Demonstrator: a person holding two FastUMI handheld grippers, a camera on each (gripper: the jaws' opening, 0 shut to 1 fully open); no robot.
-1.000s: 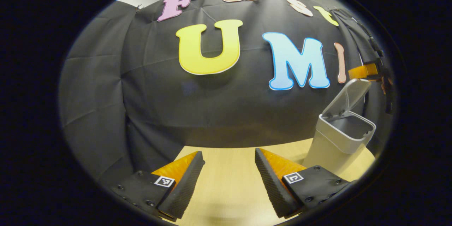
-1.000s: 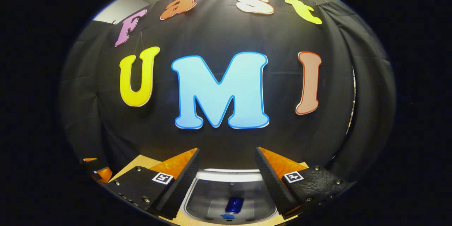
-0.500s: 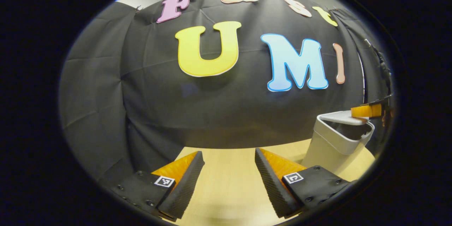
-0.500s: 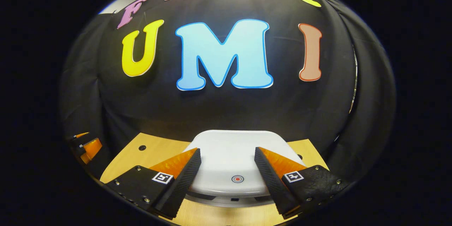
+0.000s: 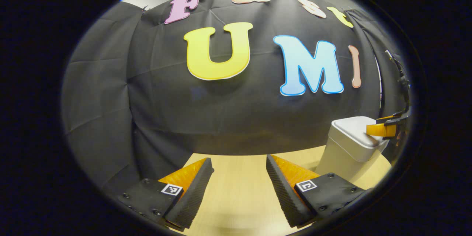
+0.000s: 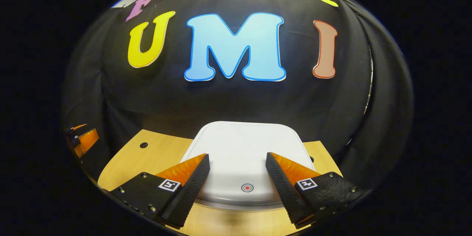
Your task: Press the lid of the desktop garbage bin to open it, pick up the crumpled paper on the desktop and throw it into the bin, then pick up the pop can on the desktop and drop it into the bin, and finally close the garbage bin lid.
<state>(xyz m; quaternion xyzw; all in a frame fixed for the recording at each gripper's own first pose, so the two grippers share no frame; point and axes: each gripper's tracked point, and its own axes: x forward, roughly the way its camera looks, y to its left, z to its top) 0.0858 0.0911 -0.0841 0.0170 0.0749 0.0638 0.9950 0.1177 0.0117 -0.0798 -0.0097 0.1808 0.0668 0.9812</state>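
Garbage bin [image 5: 343, 155], pale with rounded corners, stood at the desktop's [image 5: 236, 191] far right edge, lid [image 6: 243, 155] down flat. Right gripper [image 6: 238, 177] rested on the lid, jaws wide, empty; left gripper [image 5: 239, 188] likewise open, empty.

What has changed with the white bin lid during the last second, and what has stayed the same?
The white plastic lid of the desktop garbage bin swung down from upright to fully shut, the right hand-held gripper following it down with fingers apart, gripping nothing. The left hand-held gripper stayed open over the wooden tabletop; the bin did not move.
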